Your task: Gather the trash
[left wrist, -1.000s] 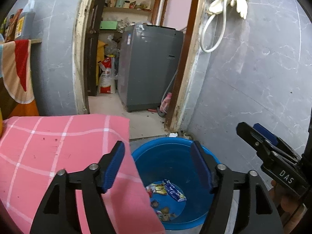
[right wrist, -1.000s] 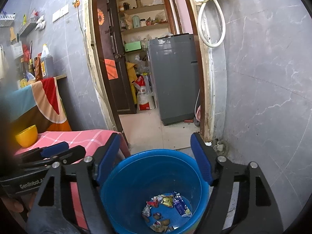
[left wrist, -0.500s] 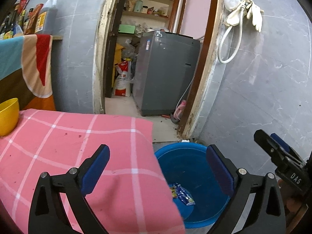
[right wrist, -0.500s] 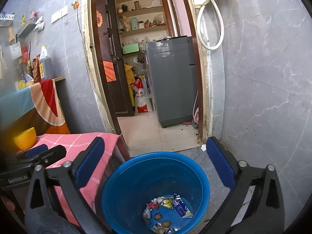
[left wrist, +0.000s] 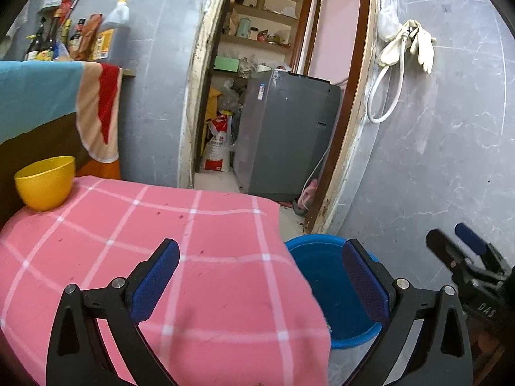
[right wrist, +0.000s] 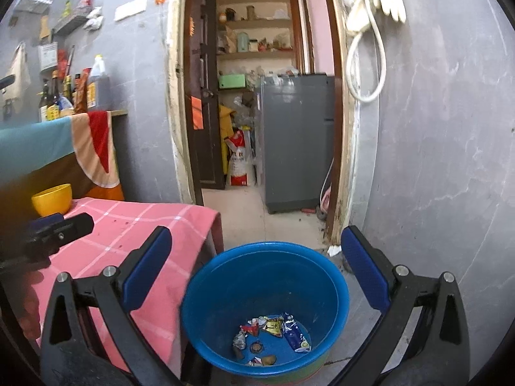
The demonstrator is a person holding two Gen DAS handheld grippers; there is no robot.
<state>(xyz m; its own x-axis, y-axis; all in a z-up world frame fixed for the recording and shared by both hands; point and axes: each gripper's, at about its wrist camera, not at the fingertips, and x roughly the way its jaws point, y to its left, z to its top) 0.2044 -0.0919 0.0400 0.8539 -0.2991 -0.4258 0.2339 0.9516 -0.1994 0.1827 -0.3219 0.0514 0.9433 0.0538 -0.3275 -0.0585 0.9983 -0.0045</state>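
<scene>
Here, from the left wrist, the left gripper [left wrist: 259, 276] hangs spread wide and empty over the pink cloth [left wrist: 180, 257] beside the blue bucket [left wrist: 325, 292] – no litter shows there, so collecting looks nearly done. From the right wrist, the right gripper [right wrist: 256, 271], fingers wide with nothing between, hovers above the bucket, wrappers [right wrist: 273, 331] lying inside – the next move calls for finding leftovers; the floor beyond the bucket offers room
</scene>
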